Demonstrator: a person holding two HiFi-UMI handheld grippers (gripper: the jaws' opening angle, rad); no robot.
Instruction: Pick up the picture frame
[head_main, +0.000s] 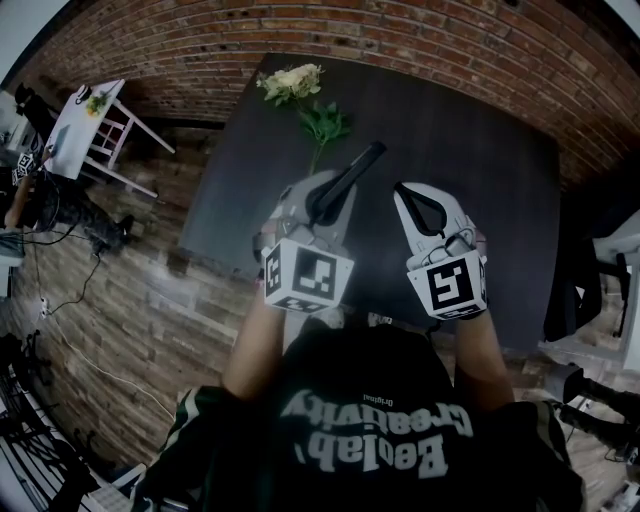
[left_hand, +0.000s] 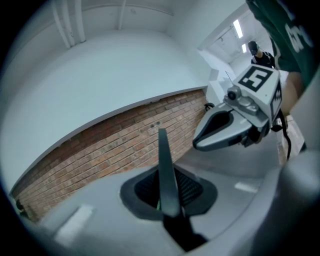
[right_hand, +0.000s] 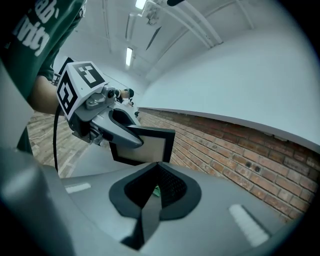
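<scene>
"So, where is the picture frame (head_main: 355, 168) right now?"

"Clamped in the left gripper (head_main: 322, 198), in the air above the dark table (head_main: 480, 180). The left gripper view shows the jaws pressed on the frame's thin edge. The right gripper view shows its pale face and dark border sticking out past those jaws."

"Which way does it run?"

"From above it's edge-on, a dark bar. Its long axis goes from the left gripper's jaws toward the far right, over the table."

"And the right gripper (head_main: 403, 192)?"

"Jaws together, nothing between them. It sits just to the right of the frame, beside it and not touching."

"So the lift looks done?"

"I'd judge so, since the left hand has it. For a second grip, the right gripper would have to open and come in leftward onto the frame's free far end."

"Anything else?"

"A flower (head_main: 295, 82) lying at the far left of the table, not touching the frame."
</scene>
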